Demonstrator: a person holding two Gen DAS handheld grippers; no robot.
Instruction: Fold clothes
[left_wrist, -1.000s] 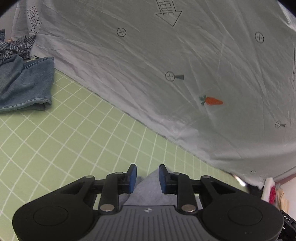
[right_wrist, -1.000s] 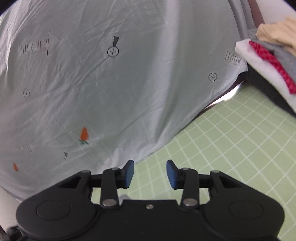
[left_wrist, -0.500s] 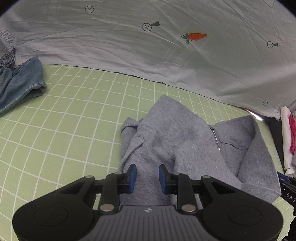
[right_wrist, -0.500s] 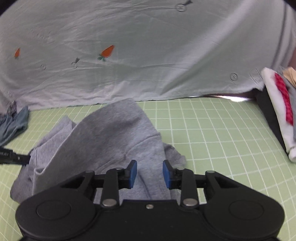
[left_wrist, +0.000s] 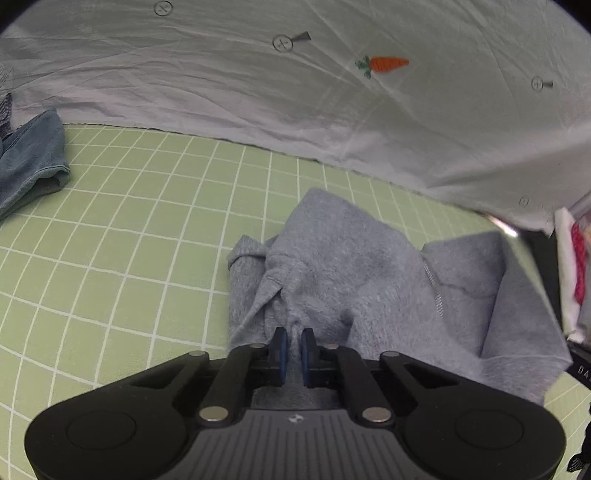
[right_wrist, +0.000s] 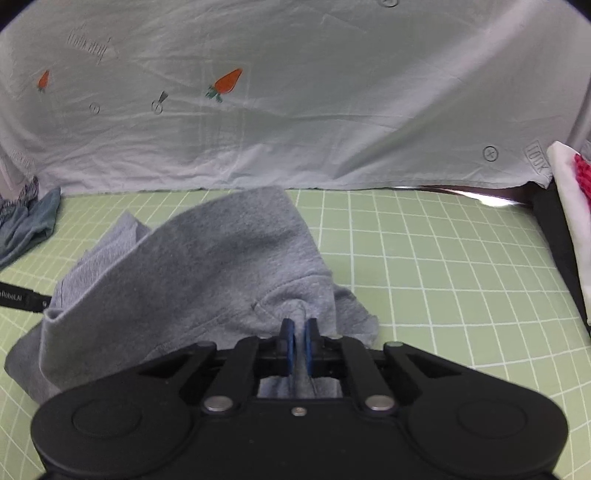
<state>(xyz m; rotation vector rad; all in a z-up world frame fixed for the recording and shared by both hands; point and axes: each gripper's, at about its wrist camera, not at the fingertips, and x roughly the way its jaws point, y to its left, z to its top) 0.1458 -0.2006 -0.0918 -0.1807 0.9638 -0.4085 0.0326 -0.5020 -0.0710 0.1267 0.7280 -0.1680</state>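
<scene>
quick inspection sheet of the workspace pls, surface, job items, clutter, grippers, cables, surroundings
surface: green grid mat, flat, bare across its middle and left.
job's things: grey hooded sweatshirt, crumpled on the mat, zipper visible, not yet folded.
clutter: blue denim garment at the mat's left edge; stack of white, red and dark clothes at the right edge.
grippers: left gripper shut on a pinch of the sweatshirt; right gripper shut on another fold of it.
cables: nothing seen; only a black labelled strap at the left in the right wrist view.
surroundings: pale sheet with carrot prints hangs behind the mat.
</scene>
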